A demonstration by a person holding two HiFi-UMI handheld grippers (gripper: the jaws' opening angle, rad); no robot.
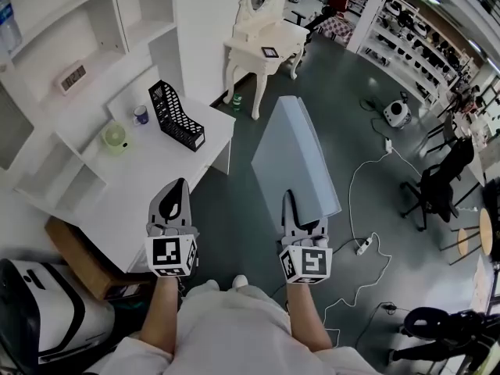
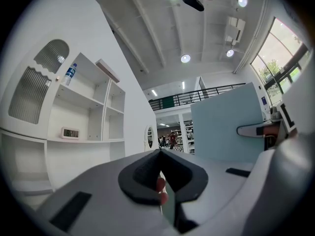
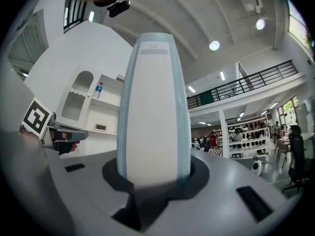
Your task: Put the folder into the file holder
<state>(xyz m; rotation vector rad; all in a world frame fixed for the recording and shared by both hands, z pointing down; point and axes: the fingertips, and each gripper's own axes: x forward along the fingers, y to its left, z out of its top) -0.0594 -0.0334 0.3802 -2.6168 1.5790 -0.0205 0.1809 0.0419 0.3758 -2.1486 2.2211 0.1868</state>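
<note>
Gripping the folder [image 3: 153, 107], right claw [image 3: 153, 173] narrowly parted; left claw [image 2: 160, 157] seemingly closed.

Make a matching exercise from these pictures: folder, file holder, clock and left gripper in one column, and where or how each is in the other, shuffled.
Column one
1 folder
2 file holder
3 clock
4 left gripper

Column two
A standing on the white desk
B jaws together, nothing held
C clamped in the right gripper
D on a shelf

Pairs: 1-C, 2-A, 3-D, 4-B
</note>
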